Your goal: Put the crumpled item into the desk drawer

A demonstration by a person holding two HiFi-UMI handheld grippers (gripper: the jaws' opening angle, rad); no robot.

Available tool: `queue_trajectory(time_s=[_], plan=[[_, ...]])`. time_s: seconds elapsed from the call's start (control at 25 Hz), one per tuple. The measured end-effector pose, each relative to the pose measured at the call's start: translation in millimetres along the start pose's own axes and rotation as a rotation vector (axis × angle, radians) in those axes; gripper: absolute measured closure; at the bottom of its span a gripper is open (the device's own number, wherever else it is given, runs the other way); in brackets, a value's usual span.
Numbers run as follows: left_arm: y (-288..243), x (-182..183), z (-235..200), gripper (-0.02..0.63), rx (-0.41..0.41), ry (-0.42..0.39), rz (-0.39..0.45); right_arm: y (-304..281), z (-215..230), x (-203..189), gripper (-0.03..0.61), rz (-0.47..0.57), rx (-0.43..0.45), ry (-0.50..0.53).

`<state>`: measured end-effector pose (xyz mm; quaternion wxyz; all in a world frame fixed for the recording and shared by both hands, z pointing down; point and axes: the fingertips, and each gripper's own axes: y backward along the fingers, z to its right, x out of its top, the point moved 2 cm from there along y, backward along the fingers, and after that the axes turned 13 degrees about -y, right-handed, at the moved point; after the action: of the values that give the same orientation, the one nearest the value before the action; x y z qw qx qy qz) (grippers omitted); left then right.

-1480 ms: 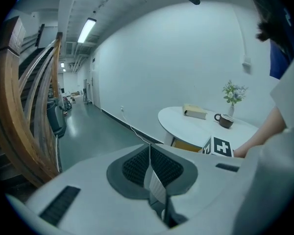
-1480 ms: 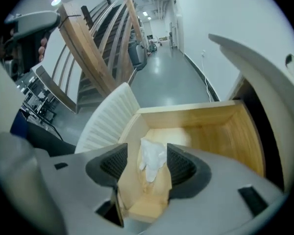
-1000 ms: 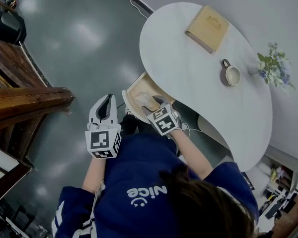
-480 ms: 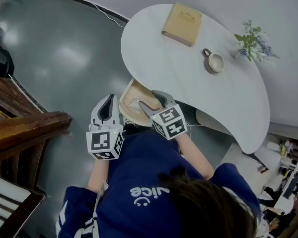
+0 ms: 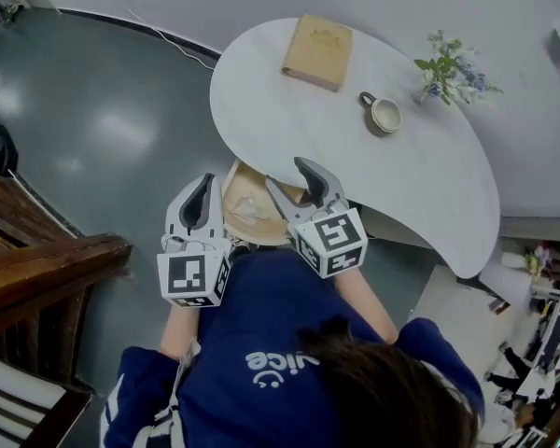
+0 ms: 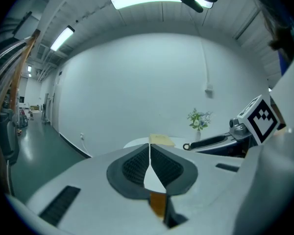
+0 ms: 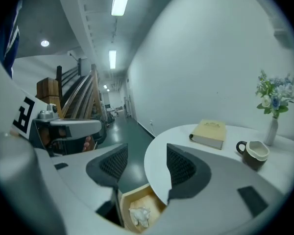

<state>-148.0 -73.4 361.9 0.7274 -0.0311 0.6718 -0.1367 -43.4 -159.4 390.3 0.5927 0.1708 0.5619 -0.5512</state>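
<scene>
A crumpled white paper [image 5: 251, 212] [image 7: 139, 215] lies inside the open wooden drawer [image 5: 241, 183] [image 7: 129, 199] under the white desk [image 5: 355, 166] [image 7: 210, 153]. My right gripper [image 5: 292, 177] [image 7: 146, 166] is open and empty, raised above the drawer at the desk's near edge. To the drawer's left, my left gripper [image 5: 200, 197] [image 6: 149, 164] is shut with nothing in it. In the left gripper view the right gripper [image 6: 220, 140] shows at the right.
On the desk lie a tan book [image 5: 317, 51] [image 7: 208, 133], a mug [image 5: 384, 113] [image 7: 254, 153] and a vase of flowers [image 5: 446, 71] [image 7: 274, 106]. Grey floor [image 5: 103, 119] spreads to the left, with a wooden staircase [image 5: 47, 269] at the lower left.
My right gripper has let go of the crumpled paper, drawn back up out of the drawer and stands open. The paper now rests in the drawer. The left gripper has hardly moved.
</scene>
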Motion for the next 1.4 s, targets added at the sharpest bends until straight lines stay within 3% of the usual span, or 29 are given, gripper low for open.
queue_trajectory(time_s=[0.28, 0.48, 0.8, 1.0, 1.4], plan=[[-1, 42, 10, 0.601, -0.053, -0.060, 0.088, 31, -3, 48, 0.326, 0.191, -0.044, 0.022], [-2, 68, 16, 0.601, -0.078, -0.079, 0.143, 56, -11, 76, 0.365, 0.308, -0.075, 0.043], [2, 73, 35, 0.601, -0.141, -0.067, 0.157, 72, -17, 76, 0.441, 0.321, -0.070, 0.052], [9, 73, 38, 0.601, -0.138, -0.066, 0.164, 78, -18, 69, 0.551, 0.325, -0.088, 0.037], [21, 73, 36, 0.601, -0.129, -0.065, 0.167, 88, -17, 65, 0.571, 0.344, -0.122, 0.003]])
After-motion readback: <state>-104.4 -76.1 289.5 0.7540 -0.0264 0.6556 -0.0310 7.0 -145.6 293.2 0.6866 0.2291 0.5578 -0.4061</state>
